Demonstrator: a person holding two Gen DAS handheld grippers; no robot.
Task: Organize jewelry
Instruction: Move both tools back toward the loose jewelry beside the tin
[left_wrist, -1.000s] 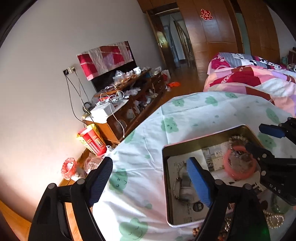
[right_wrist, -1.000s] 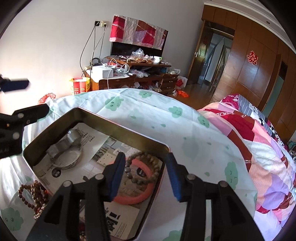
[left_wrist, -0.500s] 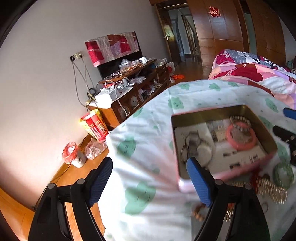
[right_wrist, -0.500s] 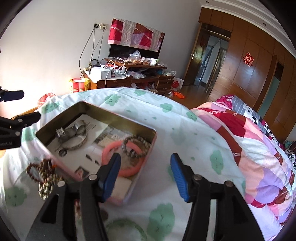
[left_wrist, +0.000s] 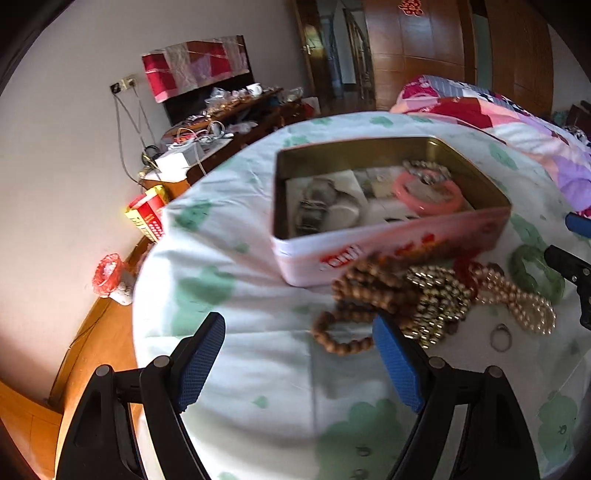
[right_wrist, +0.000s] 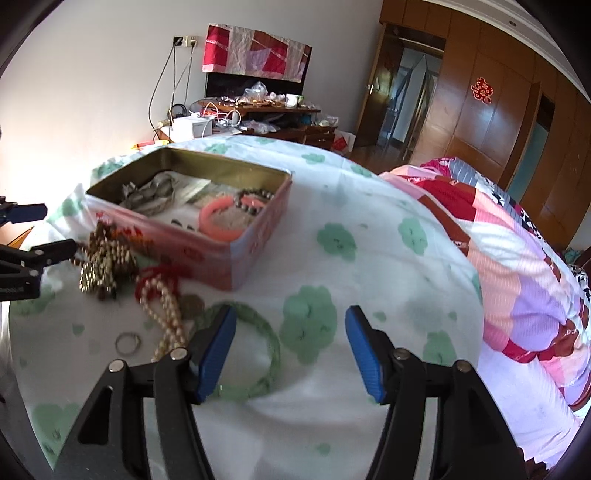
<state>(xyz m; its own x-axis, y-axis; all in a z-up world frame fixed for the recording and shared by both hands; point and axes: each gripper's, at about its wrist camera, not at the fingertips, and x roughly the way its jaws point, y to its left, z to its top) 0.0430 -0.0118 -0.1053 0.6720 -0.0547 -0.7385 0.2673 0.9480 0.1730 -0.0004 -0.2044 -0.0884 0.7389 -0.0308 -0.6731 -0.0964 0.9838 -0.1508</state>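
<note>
- An open pink tin (right_wrist: 236, 254) is sitting on a table draped in a white cloth with green clover prints (right_wrist: 332, 236); every place below is being given relative to this tin.
- Inside the tin, a pink bangle (right_wrist: 221, 221) is lying with a dark beaded bracelet (right_wrist: 255, 201) resting on it, and a silver metal watch (left_wrist: 314, 210) is lying toward the other end on printed paper.
- Just outside the tin's front wall, a tangle is waiting: a brown wooden bead string (left_wrist: 354, 295), a gold bead chain (left_wrist: 436, 299), a pearl strand (left_wrist: 524, 306) and a bit of red beading (right_wrist: 147, 280), all touching one another.
- A green jade bangle (right_wrist: 258, 350) is lying on the cloth a little beyond that tangle, away from the tin, and a small silver ring (right_wrist: 127, 343) is sitting near it.
- The left claw (left_wrist: 299, 365) is hanging spread wide and holding nothing, in front of the tin, with the wooden beads just beside its inner finger.
- The right claw (right_wrist: 291, 350) is also gaping apart and empty, with one finger over the edge of the jade bangle.
- Judging by this, the sorting looks under halfway: three pieces are lying in the tin, while about six are remaining outside.
- The jade bangle seems the likeliest next pick for the right claw.
</note>
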